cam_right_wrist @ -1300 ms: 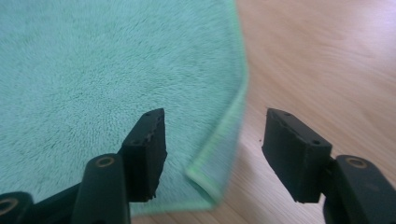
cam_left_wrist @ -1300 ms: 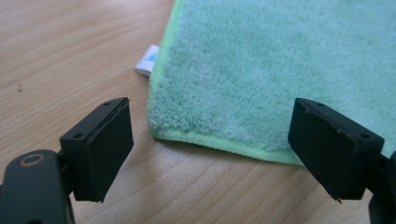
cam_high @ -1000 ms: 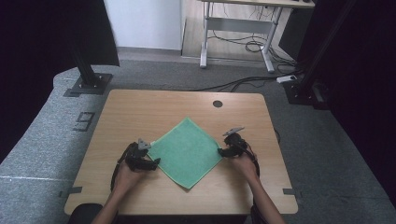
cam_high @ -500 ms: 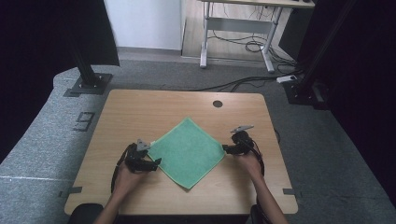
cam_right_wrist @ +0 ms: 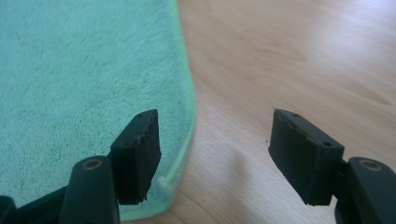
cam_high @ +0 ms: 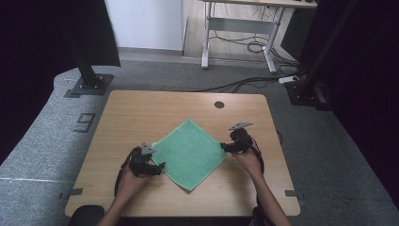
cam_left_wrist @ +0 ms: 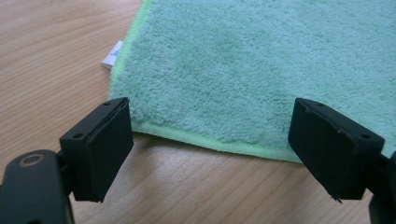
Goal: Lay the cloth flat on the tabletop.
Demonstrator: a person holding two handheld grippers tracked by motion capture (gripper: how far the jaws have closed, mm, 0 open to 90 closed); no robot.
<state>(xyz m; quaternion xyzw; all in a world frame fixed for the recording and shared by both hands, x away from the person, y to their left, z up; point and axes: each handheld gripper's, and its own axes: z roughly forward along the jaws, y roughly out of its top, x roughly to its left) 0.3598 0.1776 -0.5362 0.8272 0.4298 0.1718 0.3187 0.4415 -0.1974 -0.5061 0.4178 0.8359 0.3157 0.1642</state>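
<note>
1. High view: a green cloth (cam_high: 189, 153) lies flat on the bench (cam_high: 141, 108), turned like a diamond, one layer as far as I can judge. My left tongs (cam_high: 160, 166) sit at its left corner, my right tongs (cam_high: 223, 148) at its right corner.

2. Left gripper view: my left tongs (cam_left_wrist: 210, 149) stand spread wide, nothing between them. The cloth's hemmed edge (cam_left_wrist: 205, 142) runs just ahead of the pads; a small white label (cam_left_wrist: 112, 55) pokes out at the corner.

3. Right gripper view: my right tongs (cam_right_wrist: 215, 154) have just been opening and are spread, pinching nothing. One pad (cam_right_wrist: 137, 156) hangs over the cloth's corner; the other is over bare wood.

4. Handling, in my judgement: terry pile, light, soft and limp. It will sag and fold when lifted, will not slip readily, and cannot break.

5. Where to take hold: at the two opposite corners, nipping the stitched hem itself. One pad must slide under the edge, since the cloth lies flush with the bench.
</note>
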